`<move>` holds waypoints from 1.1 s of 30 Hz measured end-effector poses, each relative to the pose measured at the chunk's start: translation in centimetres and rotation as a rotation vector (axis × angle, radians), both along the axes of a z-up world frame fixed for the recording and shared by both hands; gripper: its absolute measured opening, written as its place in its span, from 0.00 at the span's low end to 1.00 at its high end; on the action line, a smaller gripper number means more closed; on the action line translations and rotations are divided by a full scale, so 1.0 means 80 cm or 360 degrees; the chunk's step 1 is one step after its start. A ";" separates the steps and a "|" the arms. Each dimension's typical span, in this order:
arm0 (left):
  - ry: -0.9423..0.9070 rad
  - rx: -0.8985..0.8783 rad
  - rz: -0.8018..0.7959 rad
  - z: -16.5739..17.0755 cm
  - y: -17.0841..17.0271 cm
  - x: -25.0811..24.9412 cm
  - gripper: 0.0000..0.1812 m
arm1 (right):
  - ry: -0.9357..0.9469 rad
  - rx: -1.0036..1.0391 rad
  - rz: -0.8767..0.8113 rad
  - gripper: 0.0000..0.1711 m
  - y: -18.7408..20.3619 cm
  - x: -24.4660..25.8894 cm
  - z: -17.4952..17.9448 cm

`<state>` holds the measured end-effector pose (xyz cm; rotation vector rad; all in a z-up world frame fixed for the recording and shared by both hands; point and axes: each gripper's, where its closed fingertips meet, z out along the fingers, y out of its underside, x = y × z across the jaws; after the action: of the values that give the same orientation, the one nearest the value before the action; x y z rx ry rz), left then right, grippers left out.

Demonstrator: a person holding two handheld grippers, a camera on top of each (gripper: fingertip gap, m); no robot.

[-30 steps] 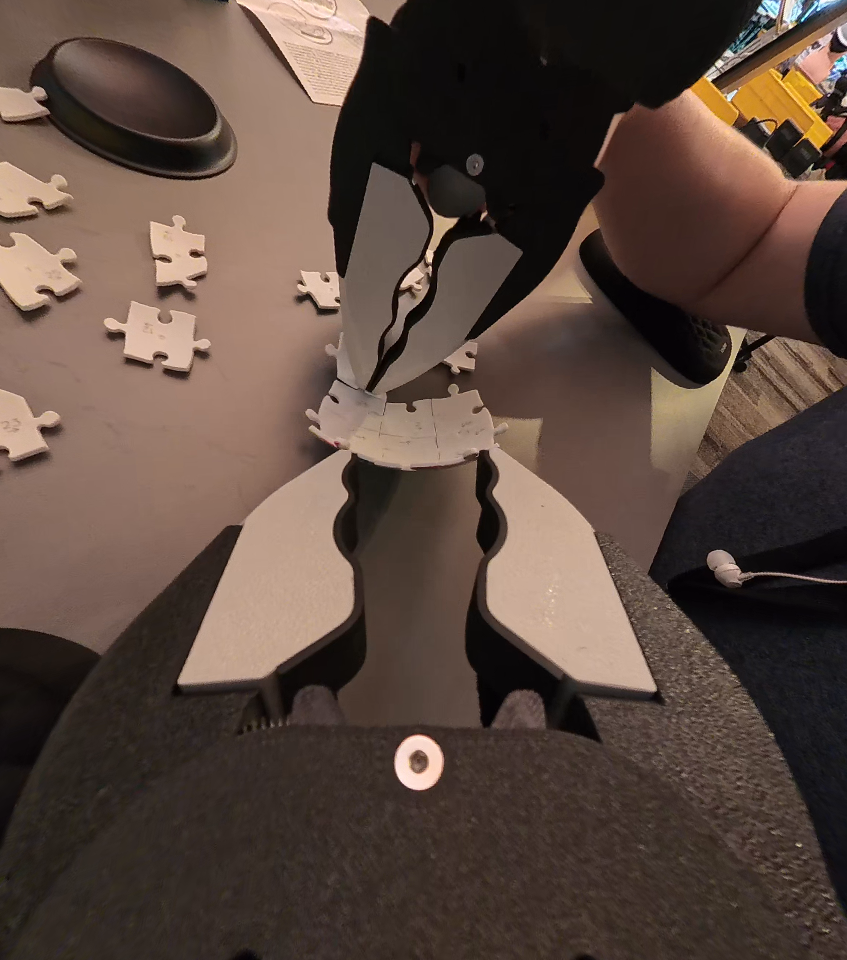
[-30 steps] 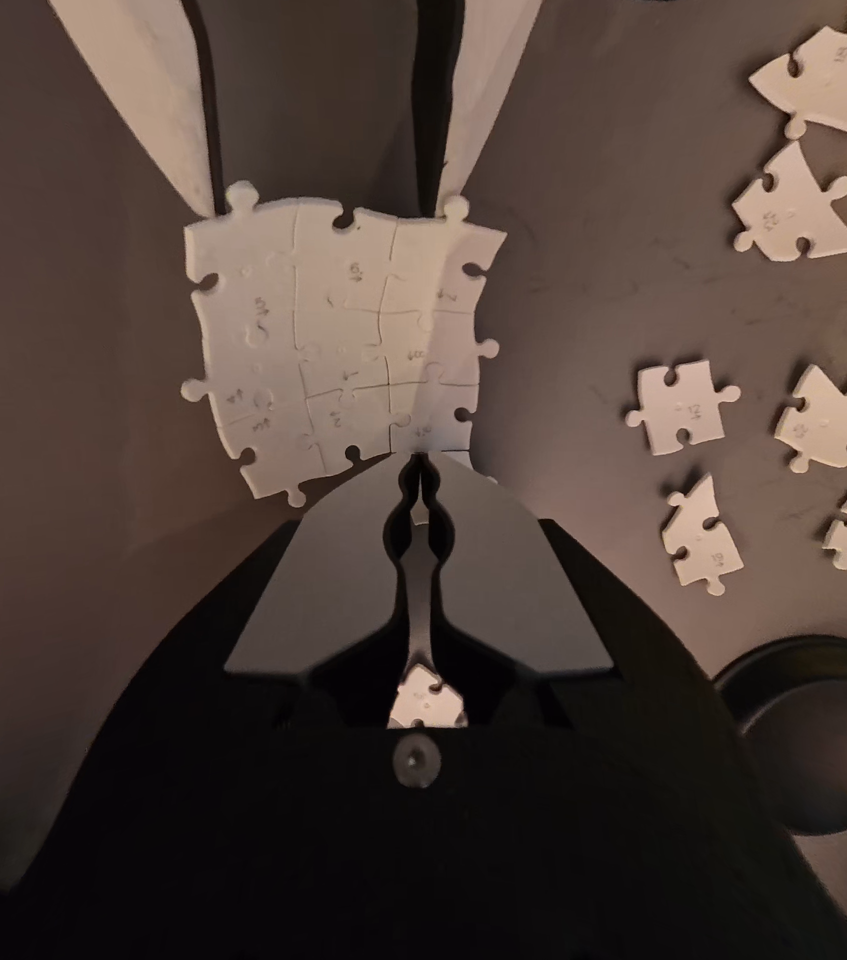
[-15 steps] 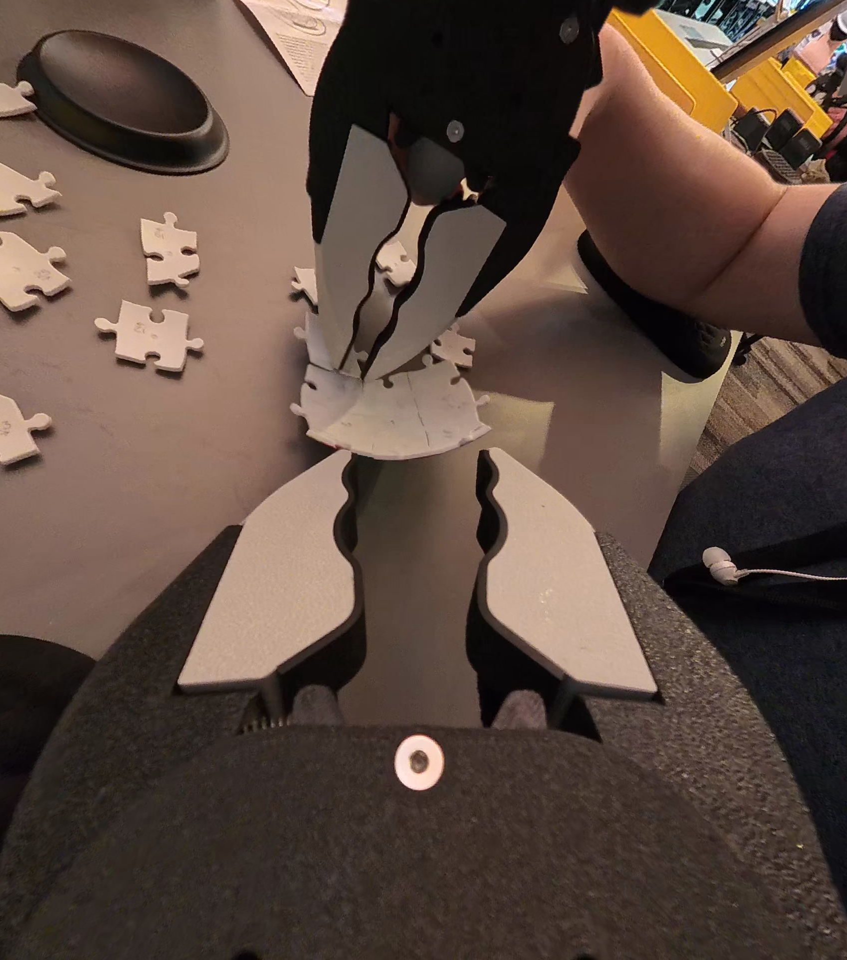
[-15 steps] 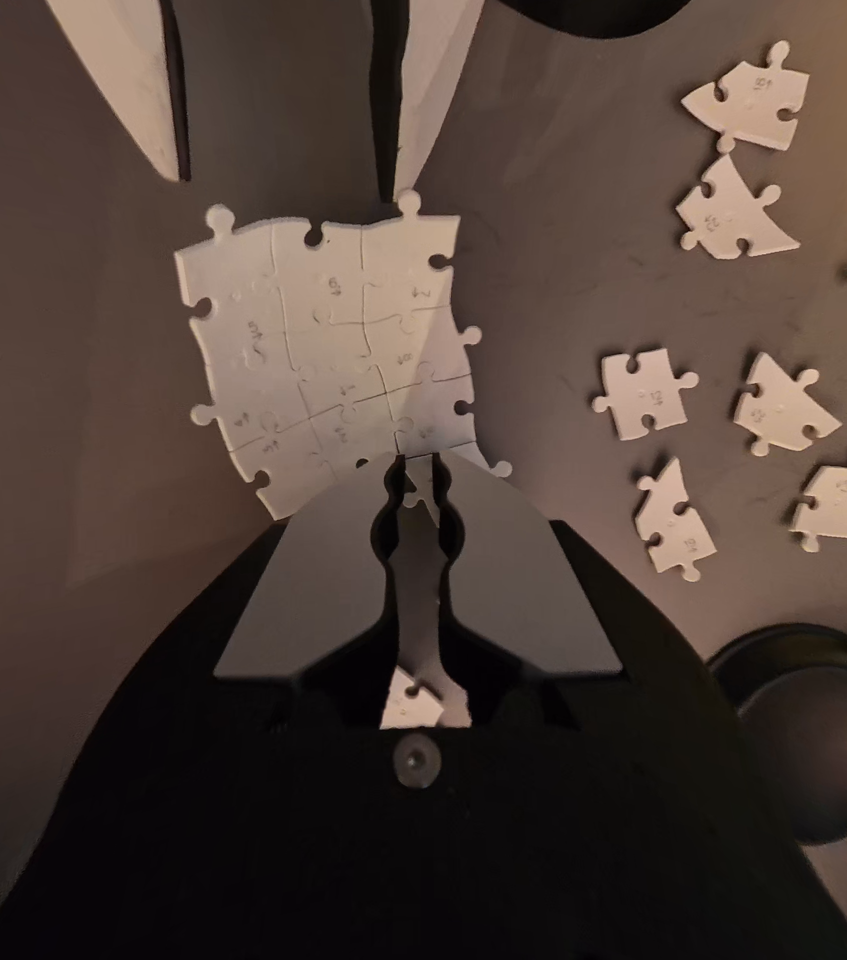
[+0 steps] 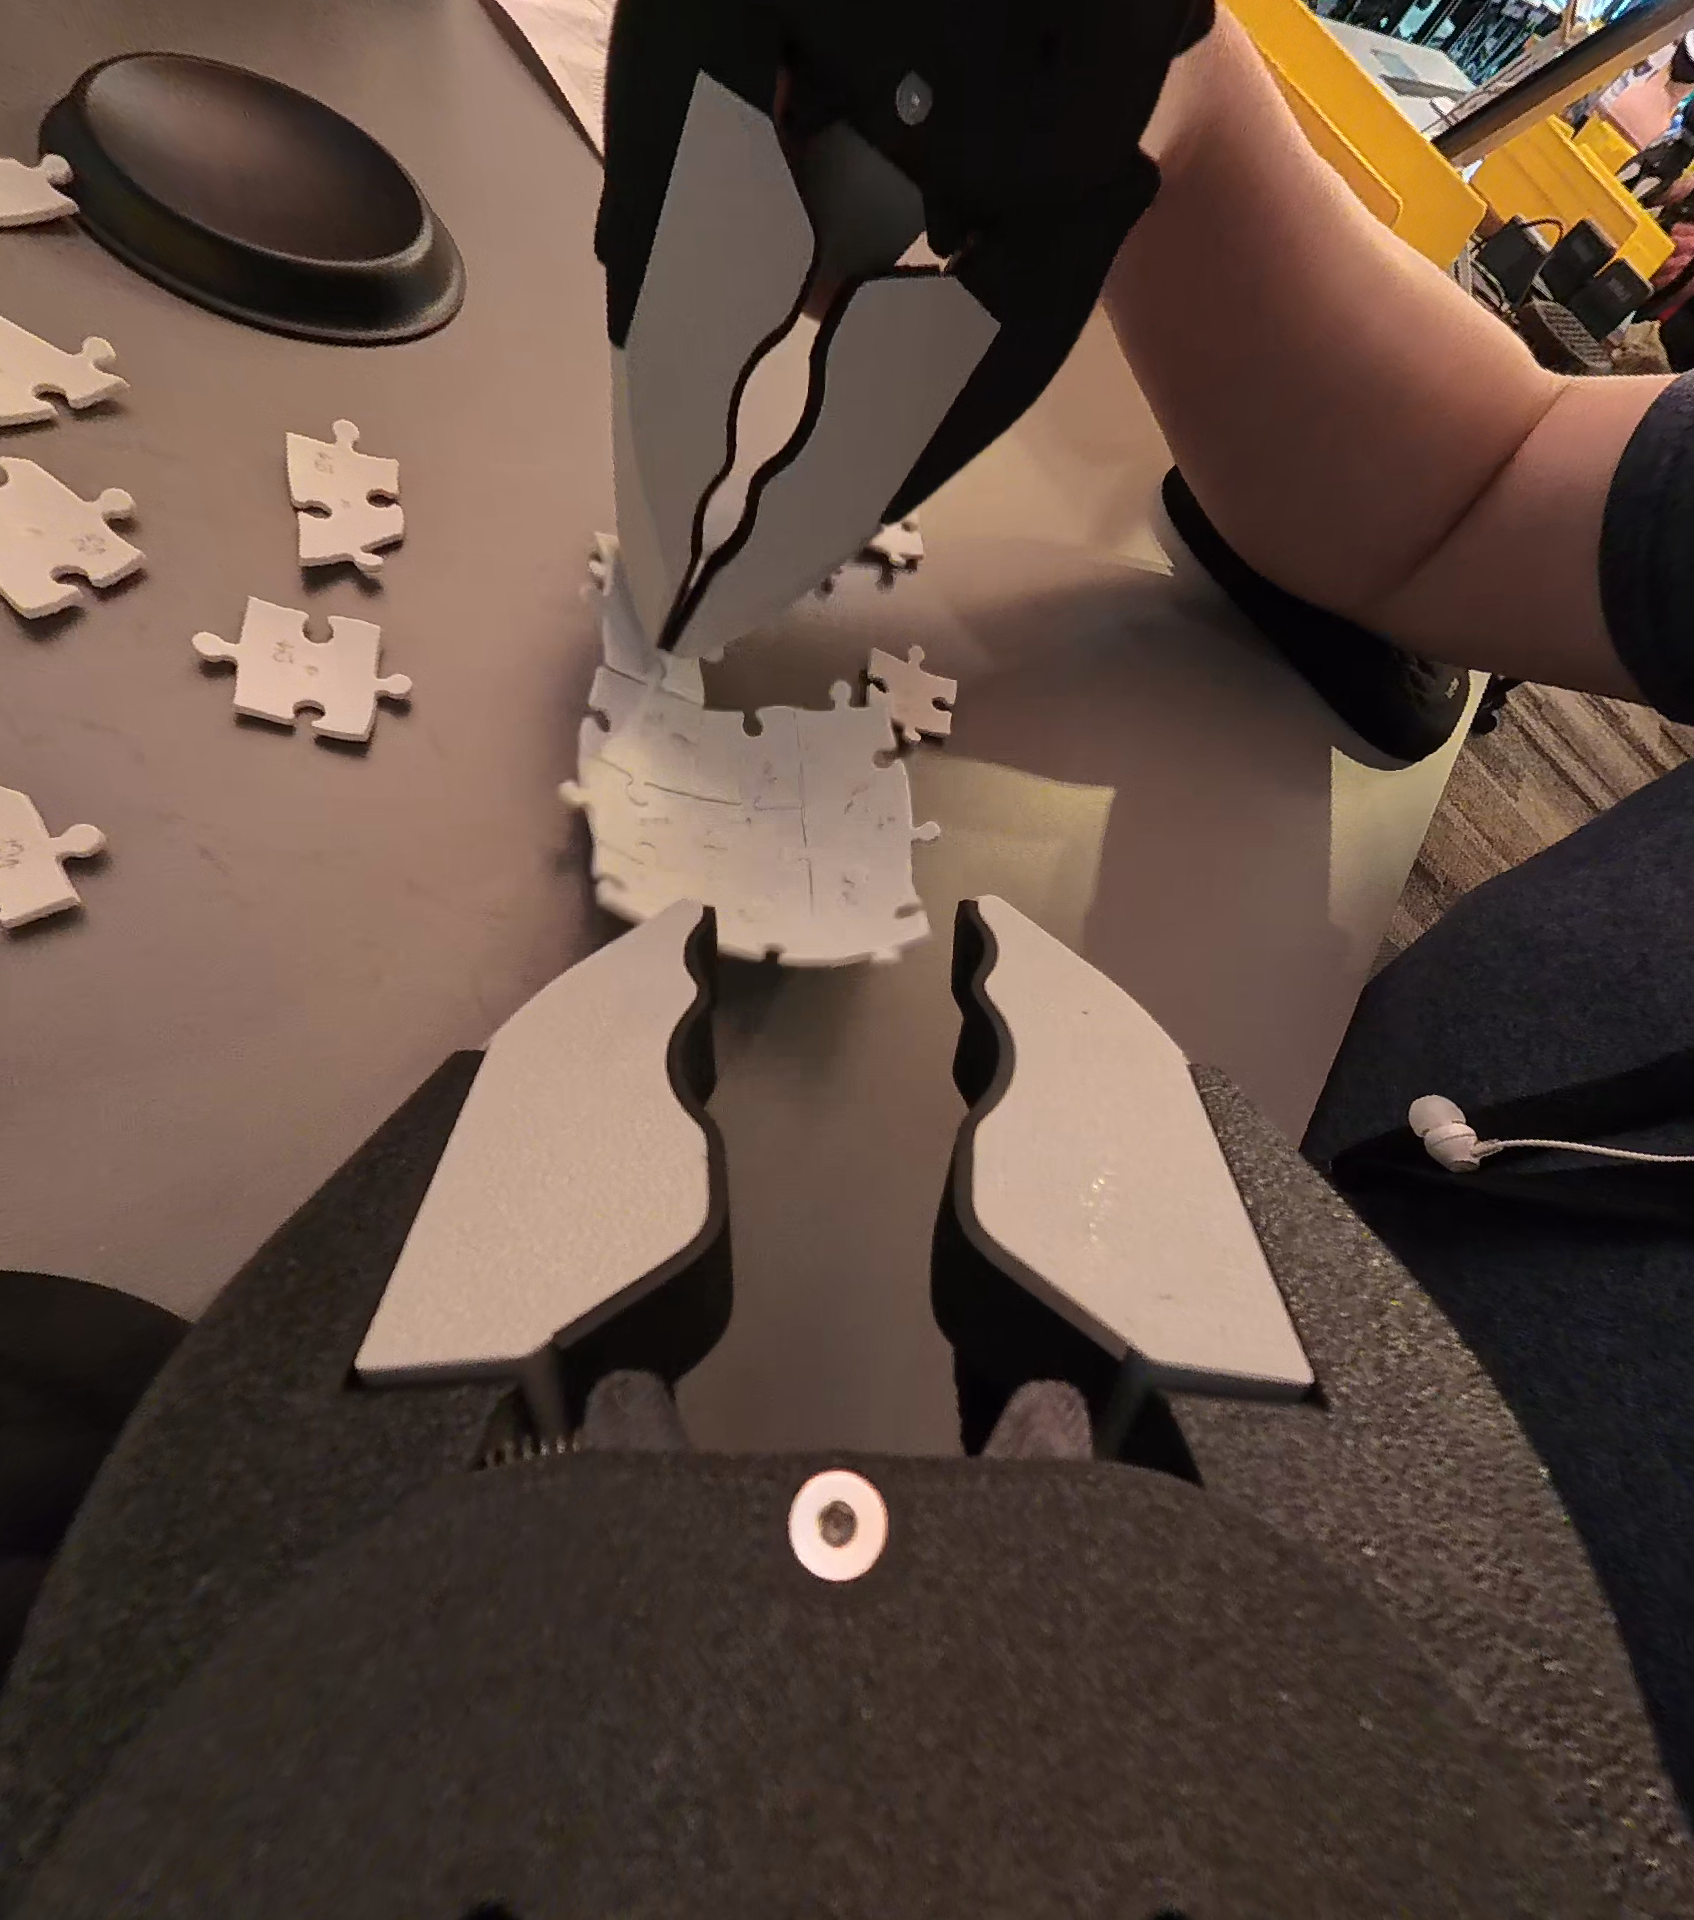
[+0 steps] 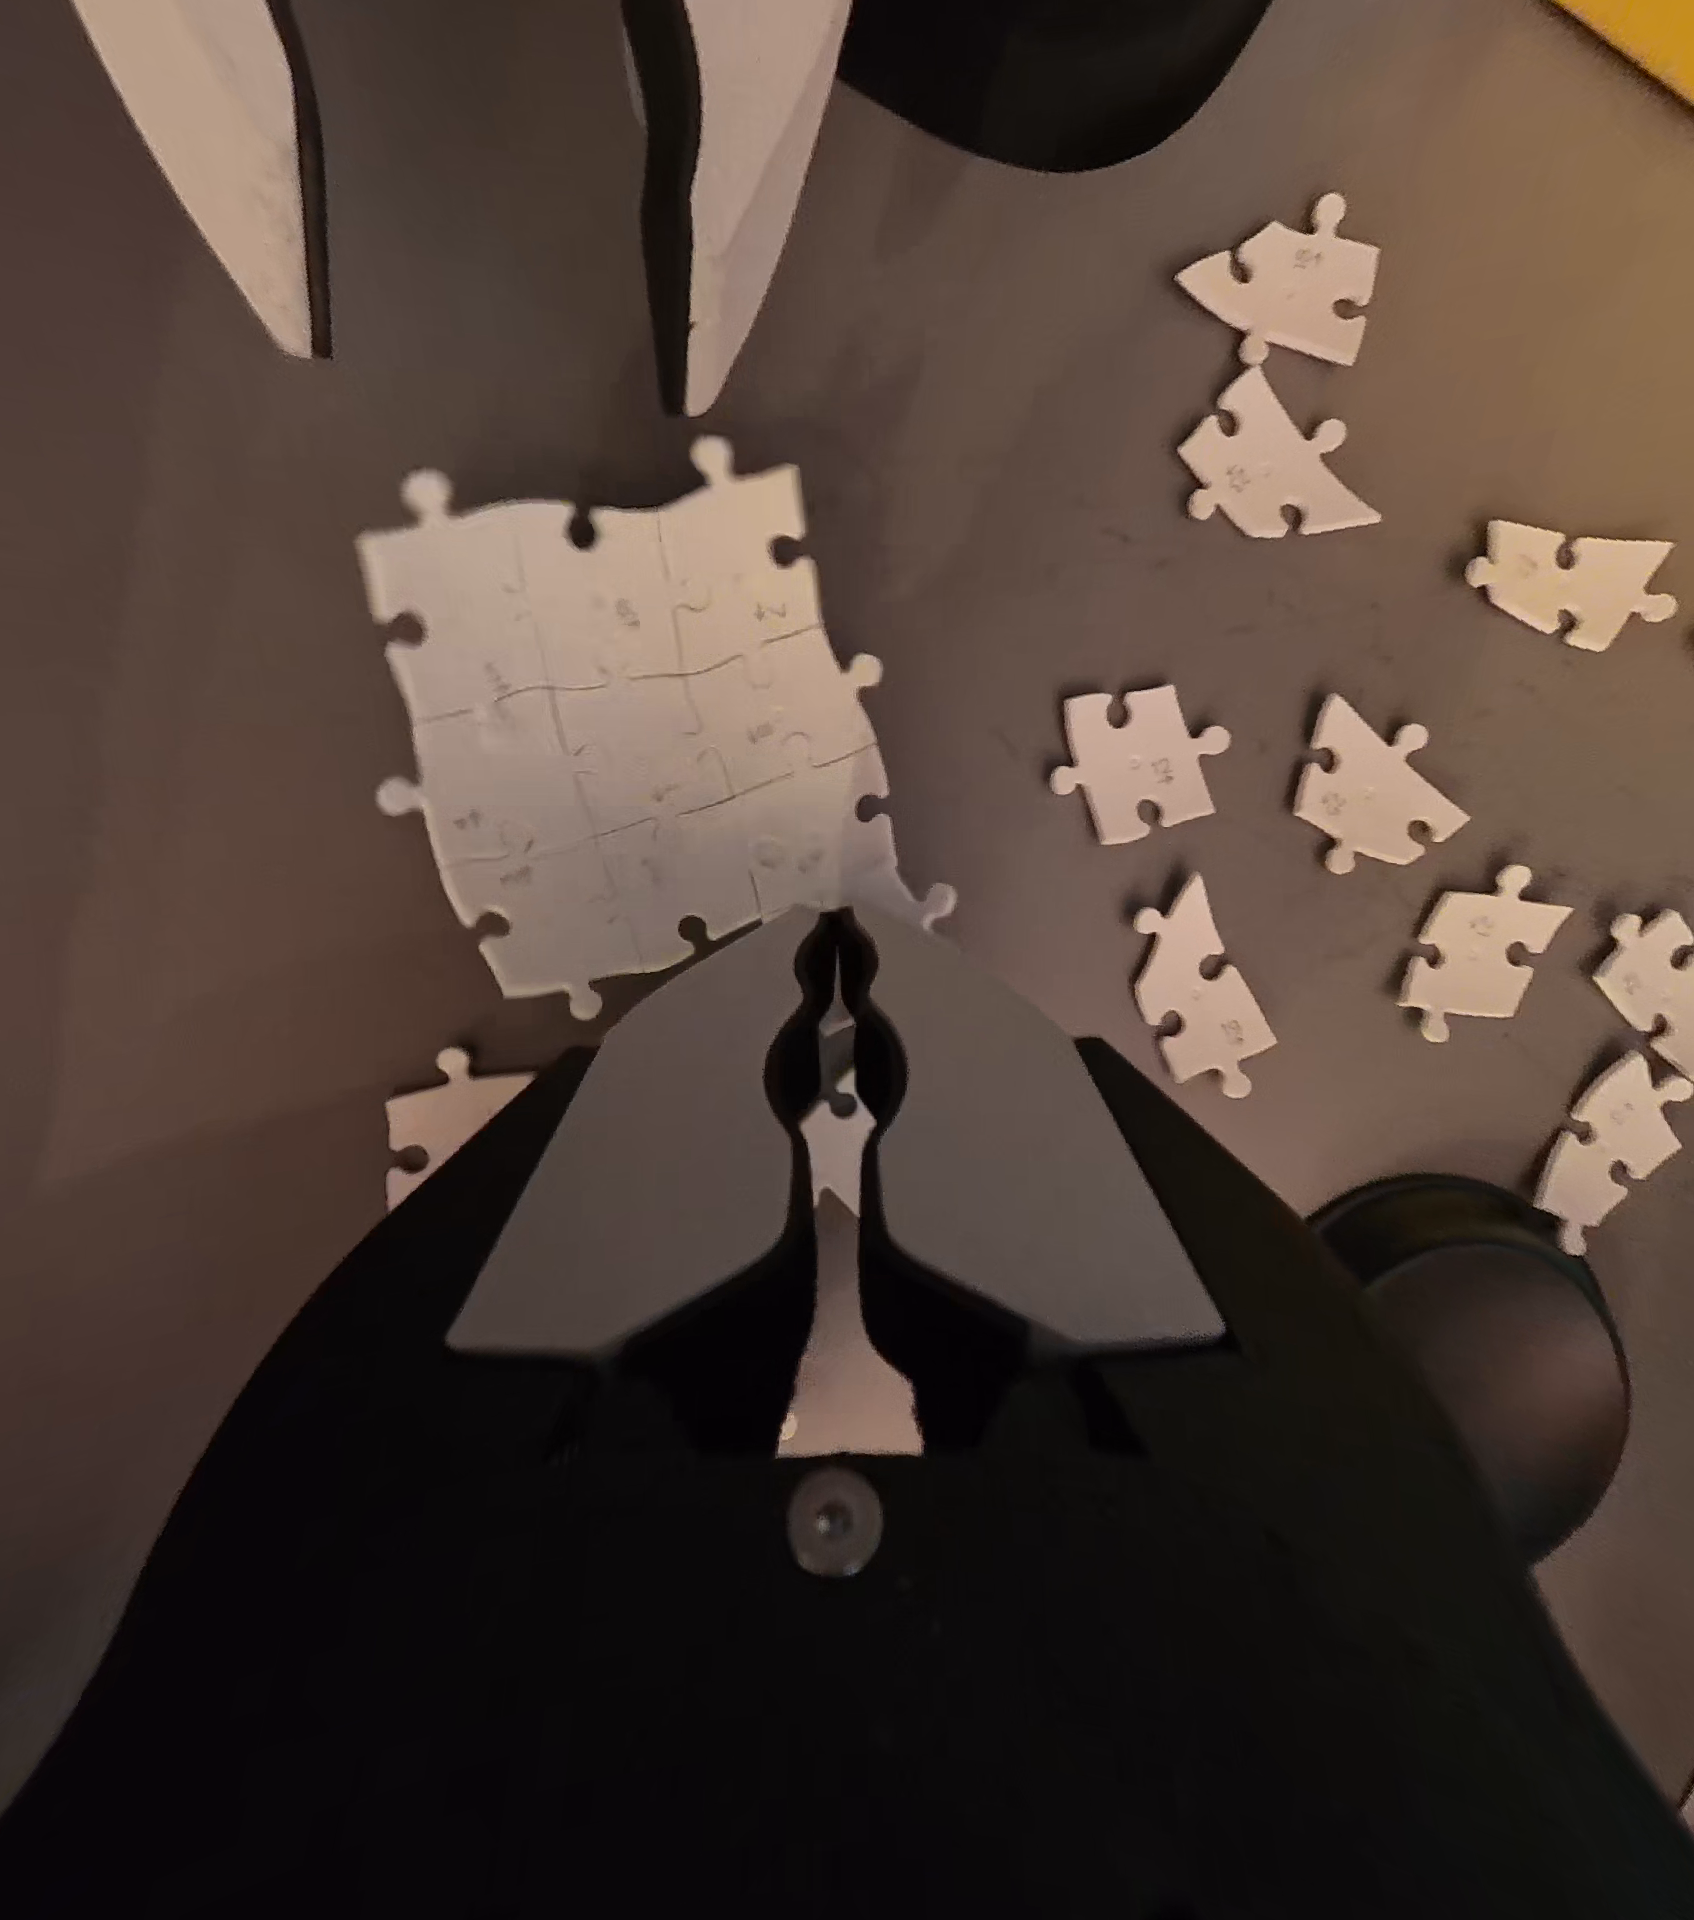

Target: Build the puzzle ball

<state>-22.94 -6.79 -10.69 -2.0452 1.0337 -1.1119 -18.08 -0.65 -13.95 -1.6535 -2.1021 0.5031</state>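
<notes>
A curved white panel of joined puzzle pieces (image 5: 749,831) lies on the grey table (image 5: 251,935), just beyond my left gripper (image 5: 835,925), which is open and empty. My right gripper (image 5: 677,644) comes down from above, shut on the panel's far left corner, which stands tilted up. In the right wrist view the right gripper (image 6: 835,920) pinches the near right corner of the panel (image 6: 614,727). The left gripper (image 6: 500,384) is a little beyond the panel's far edge, jaws apart. Several loose white pieces (image 5: 303,665) (image 6: 1134,769) lie scattered on the table.
A black round dish (image 5: 251,197) (image 6: 1477,1403) sits among the loose pieces. A paper sheet (image 5: 552,31) lies at the far edge. A person's bare forearm (image 5: 1342,364) reaches in from the right, above the table's right edge (image 5: 1383,935). The left gripper's tips are roughly 9 cm from the right gripper's. The left gripper is farther from the black round dish (image 5: 251,197), some 20 cm, than the right, some 15 cm. It turns up in the right wrist view (image 6: 1453,1311) as well.
The right gripper has pulled the panel away from the left fingertips, which touched its edge before, and tilted it so its inner face shows. The left gripper stayed open.
</notes>
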 end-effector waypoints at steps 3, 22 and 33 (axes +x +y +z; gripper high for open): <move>-0.0002 -0.0002 0.0001 -0.001 0.000 0.000 0.24 | 0.0020 0.0022 -0.0004 0.01 0.005 -0.001 0.001; -0.0057 -0.0001 0.0122 0.010 0.014 -0.008 0.22 | 0.0117 -0.0022 0.0078 0.01 -0.011 -0.025 0.008; 0.0274 0.0060 0.0401 -0.015 0.053 -0.032 0.17 | 0.0130 -0.0039 0.0021 0.01 -0.009 -0.059 0.001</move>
<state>-25.49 -2.55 -11.86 -2.1984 0.8402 -0.7947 -22.83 -1.33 -13.88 -1.6056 -2.0568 0.5932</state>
